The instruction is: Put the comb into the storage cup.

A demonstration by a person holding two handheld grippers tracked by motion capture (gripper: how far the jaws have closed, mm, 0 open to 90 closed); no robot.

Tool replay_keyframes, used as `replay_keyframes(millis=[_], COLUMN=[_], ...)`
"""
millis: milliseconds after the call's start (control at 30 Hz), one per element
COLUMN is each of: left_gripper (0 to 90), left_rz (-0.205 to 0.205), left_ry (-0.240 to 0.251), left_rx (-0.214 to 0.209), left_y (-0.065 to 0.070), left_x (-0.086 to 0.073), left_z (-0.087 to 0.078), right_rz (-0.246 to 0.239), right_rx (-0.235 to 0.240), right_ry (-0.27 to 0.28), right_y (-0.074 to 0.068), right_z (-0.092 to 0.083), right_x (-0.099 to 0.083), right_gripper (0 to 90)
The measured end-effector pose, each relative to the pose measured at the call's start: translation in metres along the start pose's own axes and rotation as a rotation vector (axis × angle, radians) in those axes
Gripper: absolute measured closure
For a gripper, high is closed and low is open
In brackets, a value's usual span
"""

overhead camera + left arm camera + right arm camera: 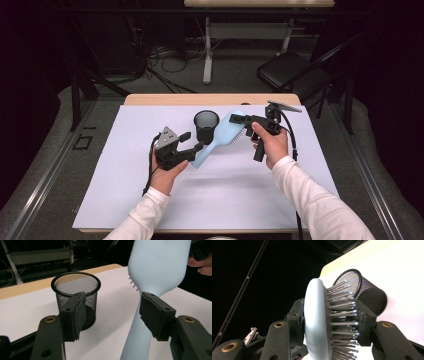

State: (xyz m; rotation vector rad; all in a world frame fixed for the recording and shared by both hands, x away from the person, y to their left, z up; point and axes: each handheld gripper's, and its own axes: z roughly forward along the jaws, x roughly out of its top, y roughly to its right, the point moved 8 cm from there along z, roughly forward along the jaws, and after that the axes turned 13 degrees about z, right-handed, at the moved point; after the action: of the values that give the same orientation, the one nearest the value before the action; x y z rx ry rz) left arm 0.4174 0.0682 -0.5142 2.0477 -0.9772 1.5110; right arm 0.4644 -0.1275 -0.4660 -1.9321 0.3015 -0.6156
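A light blue hairbrush [220,137] hangs tilted above the white sheet, head up to the right and handle down to the left. My right gripper [241,124] is shut on its head; in the right gripper view [332,325] one pad presses the smooth back [314,322] and the other the bristles. My left gripper [192,142] stands open by the handle. In the left gripper view [113,315] the handle [140,340] runs close by the right-hand jaw, and the other jaw is well apart from it. A black mesh cup [206,125] stands upright just behind.
A white sheet [125,190] covers the wooden table, with bare room on both sides and in front. The mesh cup [75,287] is empty and sits close to the brush [367,292]. Beyond the table are a folding chair [290,67] and a desk frame.
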Motion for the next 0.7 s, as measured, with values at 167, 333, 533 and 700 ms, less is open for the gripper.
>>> replay_keyframes(millis=[167, 333, 533, 700], left_gripper=[30.7, 22.1, 15.9, 7.1], left_rz=[-0.043, -0.031, -0.043, -0.062], left_ry=[-0.031, -0.047, -0.07, -0.074], left_rx=[0.015, 0.046, 0.062, 0.061], left_y=[-0.006, -0.01, -0.015, -0.018], left_x=[-0.006, -0.008, -0.014, -0.016], left_z=[0.0, 0.001, 0.003, 0.004], right_rz=[-0.008, -0.015, -0.019, -0.024], right_rx=[0.0, -0.001, -0.003, -0.009], right_ry=[0.01, 0.014, 0.018, 0.022], right_y=[-0.001, -0.003, -0.005, -0.006], right_z=[0.001, 0.001, 0.001, 0.001], right_x=[0.0, 0.001, 0.003, 0.004], right_gripper=[51.0, 51.1, 51.1, 51.1])
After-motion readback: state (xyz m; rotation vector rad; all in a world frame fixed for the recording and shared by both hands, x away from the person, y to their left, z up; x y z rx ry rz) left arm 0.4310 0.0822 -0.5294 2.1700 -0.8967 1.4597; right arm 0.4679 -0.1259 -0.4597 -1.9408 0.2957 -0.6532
